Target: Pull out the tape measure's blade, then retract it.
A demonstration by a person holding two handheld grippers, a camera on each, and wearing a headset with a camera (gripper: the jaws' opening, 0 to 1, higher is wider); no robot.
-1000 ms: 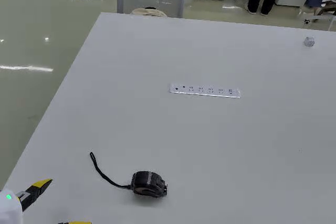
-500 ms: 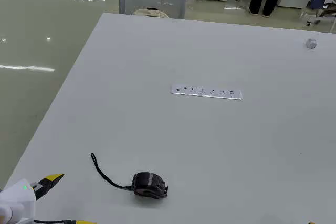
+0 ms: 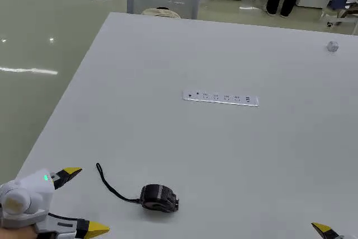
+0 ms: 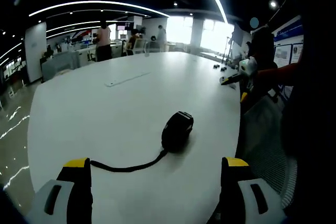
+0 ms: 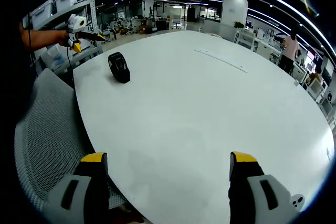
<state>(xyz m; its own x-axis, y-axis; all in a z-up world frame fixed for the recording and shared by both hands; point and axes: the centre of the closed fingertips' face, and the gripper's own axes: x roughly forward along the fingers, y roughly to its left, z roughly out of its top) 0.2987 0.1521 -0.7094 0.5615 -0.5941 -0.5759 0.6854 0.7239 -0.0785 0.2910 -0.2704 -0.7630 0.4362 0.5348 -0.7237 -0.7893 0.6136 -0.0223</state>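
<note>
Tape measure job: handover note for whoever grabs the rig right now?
Left tool: open, empty, just short of the tape measure and aimed at it, with the wrist strap lying toward its jaws.
Right tool: open, empty, at the near edge of the table, well off to the right of the tape measure.
Tape measure: lies on the table, untouched, no blade out.
Done: nothing.
Left: grip the case, pull the blade out, retract it.

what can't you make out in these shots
- Tape measure blade tip: too small in the head view, lost against the dark case in both gripper views.
- Right tool: cut off by the head view's bottom edge.
- Small grey thing, far right in the head view: too small to name.
- Power strip sockets: too small to tell their type.
</note>
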